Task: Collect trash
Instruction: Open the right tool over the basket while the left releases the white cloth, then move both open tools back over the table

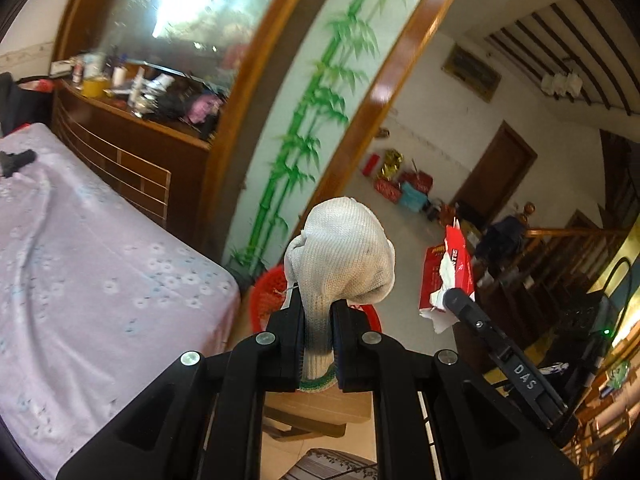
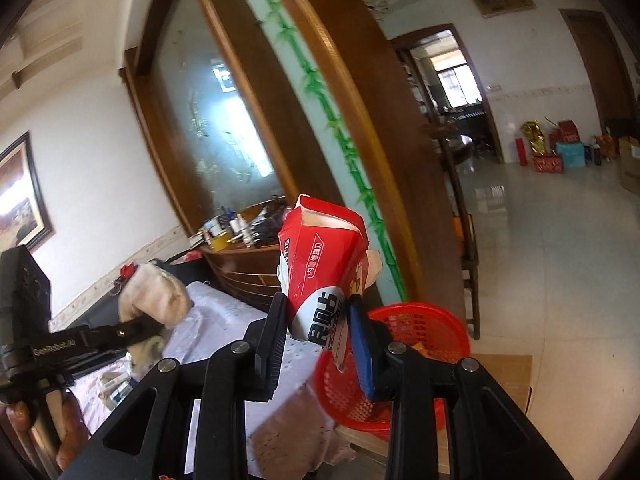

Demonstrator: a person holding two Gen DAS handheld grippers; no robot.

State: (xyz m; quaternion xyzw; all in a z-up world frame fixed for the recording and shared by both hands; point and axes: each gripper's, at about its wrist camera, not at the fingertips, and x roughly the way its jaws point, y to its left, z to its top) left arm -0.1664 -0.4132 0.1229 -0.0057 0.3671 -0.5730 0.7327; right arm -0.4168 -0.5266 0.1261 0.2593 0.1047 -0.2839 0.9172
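Left claw (image 1: 316, 312) grasps the glove (image 1: 340, 256), right claw (image 2: 316, 320) the carton (image 2: 320, 264); release both above the basket (image 2: 420, 320) at 5 o'clock.

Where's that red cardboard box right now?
The red cardboard box is clamped in the right gripper, held up in the air just above the red plastic basket beside the bed, right of the white glove.

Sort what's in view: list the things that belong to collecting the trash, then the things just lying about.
For the job:
- white glove, held in the left gripper
- red carton, held in the right gripper
- red basket

Lying about:
- bed cover
- clutter on the sideboard
- gift boxes on the floor
- wooden chair
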